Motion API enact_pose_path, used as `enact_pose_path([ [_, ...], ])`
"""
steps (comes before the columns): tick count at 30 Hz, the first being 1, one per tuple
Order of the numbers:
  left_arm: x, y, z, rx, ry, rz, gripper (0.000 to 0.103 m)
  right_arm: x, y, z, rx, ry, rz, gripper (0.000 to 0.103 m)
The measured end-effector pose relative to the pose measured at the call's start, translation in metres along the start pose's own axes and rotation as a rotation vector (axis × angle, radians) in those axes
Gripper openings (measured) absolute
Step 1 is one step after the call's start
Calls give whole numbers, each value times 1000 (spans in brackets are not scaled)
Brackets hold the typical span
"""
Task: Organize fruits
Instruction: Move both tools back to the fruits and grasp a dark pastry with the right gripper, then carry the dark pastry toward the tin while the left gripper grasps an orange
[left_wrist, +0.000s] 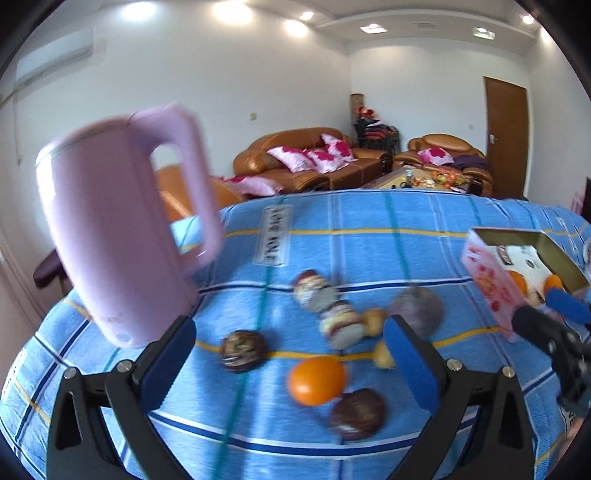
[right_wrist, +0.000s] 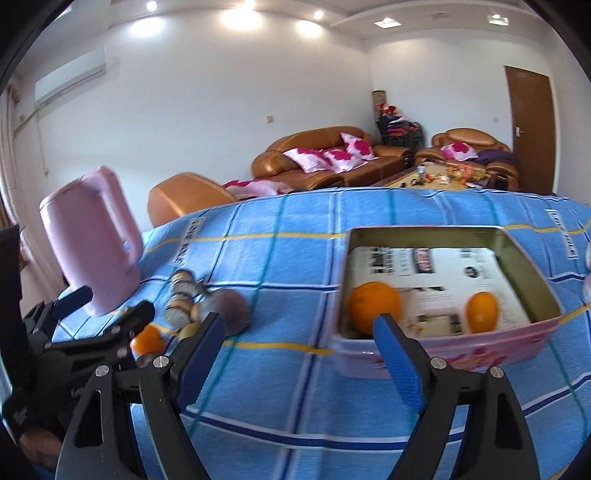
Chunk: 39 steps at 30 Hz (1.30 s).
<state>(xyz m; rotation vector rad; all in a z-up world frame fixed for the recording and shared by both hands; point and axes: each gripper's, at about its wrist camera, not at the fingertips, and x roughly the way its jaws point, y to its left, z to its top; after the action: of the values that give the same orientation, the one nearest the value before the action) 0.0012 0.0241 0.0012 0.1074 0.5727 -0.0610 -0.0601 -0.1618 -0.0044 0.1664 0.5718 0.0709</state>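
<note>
My left gripper (left_wrist: 290, 339) has its jaws wide apart, nothing between the pads, hovering over loose fruit on the blue checked cloth (left_wrist: 369, 251).

Left view, left to right: pink kettle (left_wrist: 122, 236) near the table's left edge, blurred. Then a dark round fruit (left_wrist: 243, 350), two pale-and-dark blurred fruits (left_wrist: 314, 291) and (left_wrist: 341, 326), an orange (left_wrist: 317, 380), a dark fruit (left_wrist: 357, 413) just beside it, two small yellowish ones (left_wrist: 375, 321) and (left_wrist: 384, 356), and a purplish round one (left_wrist: 417, 310) behind my right finger. I can't tell what the blurred ones are. At the right edge, the pink tin (left_wrist: 487, 280), seen corner-on, with only slivers of orange inside; my right gripper's fingers (left_wrist: 569, 306) cross its front.

My right gripper (right_wrist: 299, 332) is also wide open and empty, over bare cloth near the table's front edge, the right pad in front of the tin (right_wrist: 424, 347).

The right view shows what the left can't: the tin's full inside, a printed paper liner (right_wrist: 443, 273) and two oranges, one at the front left corner (right_wrist: 375, 306), one front right (right_wrist: 482, 312), well apart. It hides most of the loose pile behind my left gripper (right_wrist: 110, 310); only the kettle (right_wrist: 92, 240), a few blurred fruits (right_wrist: 183, 295) and part of the loose orange (right_wrist: 147, 339) show.
</note>
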Motion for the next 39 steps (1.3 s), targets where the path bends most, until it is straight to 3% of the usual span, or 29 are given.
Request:
enact_pose_path([
  [5,8,43,4,-104,52,7,103,12,29,-4,-45,61,81,84],
  [10,10,66,6,-123,53,49,103,27,66,-11,-137,140,146,83],
  [16,15,79,6,-142,70,56,103,52,99,-21,-196,275,226,59],
  [23,15,72,6,-101,68,7,103,71,115,-25,-197,354,279,59],
  [25,16,69,6,-91,70,-11,103,70,115,-25,-196,353,284,59],
  [28,16,64,6,-71,67,-35,103,71,110,-24,-181,352,273,40],
  [33,14,55,5,-43,74,-101,102,63,89,-21,-146,328,244,40],
  [37,12,40,3,2,93,-230,87,41,56,-10,-101,221,206,40],
  [39,12,29,2,41,99,-254,86,33,42,-6,-78,173,176,40],
])
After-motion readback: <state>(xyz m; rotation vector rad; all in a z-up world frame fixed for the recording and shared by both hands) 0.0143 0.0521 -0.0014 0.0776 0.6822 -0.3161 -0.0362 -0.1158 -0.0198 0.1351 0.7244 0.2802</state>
